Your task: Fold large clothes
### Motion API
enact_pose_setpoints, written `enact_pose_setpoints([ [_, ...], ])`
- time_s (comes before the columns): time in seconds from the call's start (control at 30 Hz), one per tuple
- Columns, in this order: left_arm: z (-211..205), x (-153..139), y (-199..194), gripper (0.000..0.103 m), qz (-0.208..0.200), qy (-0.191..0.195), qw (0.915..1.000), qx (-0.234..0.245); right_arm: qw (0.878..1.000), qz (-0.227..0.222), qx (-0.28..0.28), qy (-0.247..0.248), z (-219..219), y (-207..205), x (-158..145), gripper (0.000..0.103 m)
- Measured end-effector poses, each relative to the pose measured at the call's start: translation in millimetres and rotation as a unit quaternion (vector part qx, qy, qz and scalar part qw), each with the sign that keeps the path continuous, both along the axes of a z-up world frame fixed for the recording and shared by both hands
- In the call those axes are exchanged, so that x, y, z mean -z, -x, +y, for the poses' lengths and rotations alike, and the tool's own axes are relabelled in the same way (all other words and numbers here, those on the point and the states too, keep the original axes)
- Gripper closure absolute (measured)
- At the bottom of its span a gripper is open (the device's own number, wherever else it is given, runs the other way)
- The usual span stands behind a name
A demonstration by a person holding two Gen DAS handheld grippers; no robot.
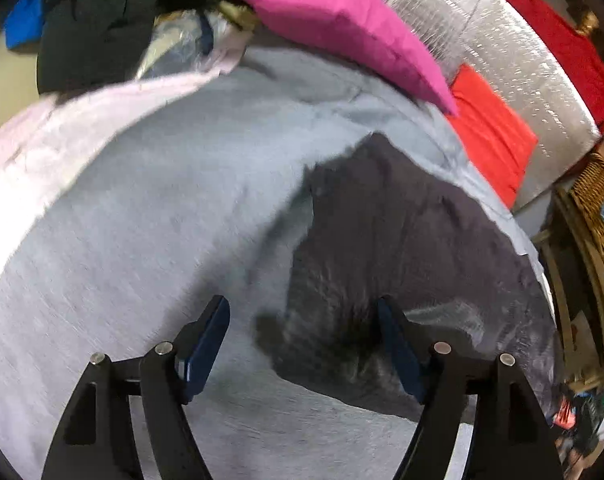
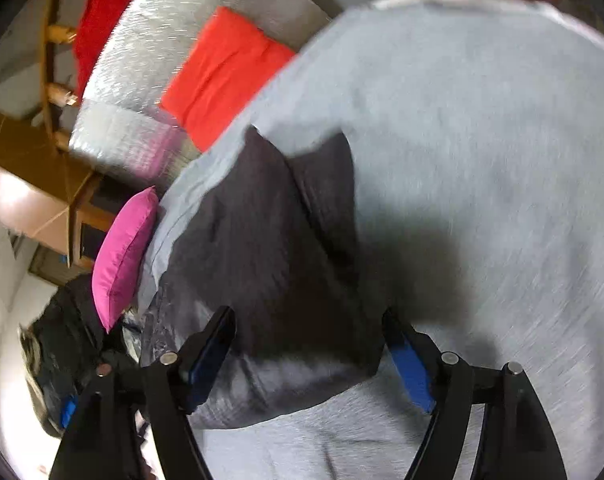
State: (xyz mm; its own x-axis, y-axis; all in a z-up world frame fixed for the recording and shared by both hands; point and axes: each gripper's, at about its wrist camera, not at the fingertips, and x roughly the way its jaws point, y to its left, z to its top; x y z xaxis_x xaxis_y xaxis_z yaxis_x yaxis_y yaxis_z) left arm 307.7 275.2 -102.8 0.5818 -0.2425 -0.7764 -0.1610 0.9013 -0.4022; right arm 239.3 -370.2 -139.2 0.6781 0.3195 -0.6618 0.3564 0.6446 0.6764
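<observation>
A dark grey garment lies flat on the light grey sheet near the bed's pillow-side edge, close to the magenta pillow and red cushion. The left hand-held gripper and right hand-held gripper both hover wide open, holding nothing, over the garment's near edge. Bare sheet stretches broadly beside it.

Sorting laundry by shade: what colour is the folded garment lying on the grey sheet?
Dark charcoal grey, nearly black: the folded garment shows best in the left wrist view.
</observation>
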Motion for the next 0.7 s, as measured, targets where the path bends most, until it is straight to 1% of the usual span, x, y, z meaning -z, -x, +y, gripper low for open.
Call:
enact_pose_setpoints([
  [0.03,4.8,-3.7,-0.1,0.022,-0.006,-0.002,1.0000,-0.003,1.000,-0.008,-0.003,0.005,-6.4,0.3,-7.1,0.024],
  [0.1,17.4,-10.8,-6.8,0.015,-0.018,-0.007,0.9997,-0.015,1.000,-0.016,-0.003,0.021,-20.6,-3.1,-19.8,0.023],
  [0.17,22.4,-11.1,-21.1,0.015,-0.014,0.004,0.9999,-0.003,0.999,-0.013,-0.010,0.032,-37.4,-13.7,-25.1,0.022],
  [0.23,16.6,-6.6,-39.8,0.014,0.000,0.024,0.9993,0.027,0.999,0.000,-0.037,0.023,-45.9,-31.2,-24.1,0.022],
  [0.27,10.0,-1.2,-54.8,0.015,0.014,0.044,0.9973,0.057,0.999,0.004,-0.049,0.018,-47.5,-41.4,-21.7,0.022],
  [0.33,-4.2,8.9,-77.2,0.014,0.039,0.061,0.9926,0.098,0.995,0.018,-0.096,-0.010,-45.0,-68.5,-9.9,0.022],
  [0.37,-10.0,11.8,-83.0,0.014,0.048,0.059,0.9910,0.110,0.993,0.028,-0.116,-0.019,-41.0,-81.3,-2.4,0.022],
  [0.4,-16.8,14.5,-88.9,0.014,0.054,0.055,0.9899,0.119,0.991,0.035,-0.129,-0.019,-35.4,-90.9,2.2,0.022],
  [0.5,-32.4,28.7,-114.3,0.014,0.086,0.062,0.9824,0.153,0.985,0.048,-0.166,-0.007,-16.2,-118.6,15.5,0.021],
  [0.53,-34.7,31.5,-117.3,0.014,0.092,0.062,0.9812,0.158,0.983,0.049,-0.175,-0.002,-11.6,-124.0,17.4,0.021],
  [0.57,-39.2,34.4,-122.7,0.014,0.096,0.057,0.9802,0.164,0.981,0.048,-0.187,0.014,-5.5,-129.9,15.9,0.021],
  [0.63,-45.7,35.0,-130.0,0.014,0.092,0.048,0.9799,0.170,0.975,0.045,-0.215,0.044,6.0,-135.7,11.4,0.025],
  [0.67,-49.1,35.2,-132.2,0.015,0.086,0.039,0.9804,0.173,0.970,0.047,-0.229,0.063,11.2,-136.8,9.2,0.034],
  [0.7,-52.4,37.3,-134.4,0.019,0.085,0.025,0.9808,0.174,0.966,0.053,-0.241,0.083,15.9,-139.4,9.0,0.038],
])
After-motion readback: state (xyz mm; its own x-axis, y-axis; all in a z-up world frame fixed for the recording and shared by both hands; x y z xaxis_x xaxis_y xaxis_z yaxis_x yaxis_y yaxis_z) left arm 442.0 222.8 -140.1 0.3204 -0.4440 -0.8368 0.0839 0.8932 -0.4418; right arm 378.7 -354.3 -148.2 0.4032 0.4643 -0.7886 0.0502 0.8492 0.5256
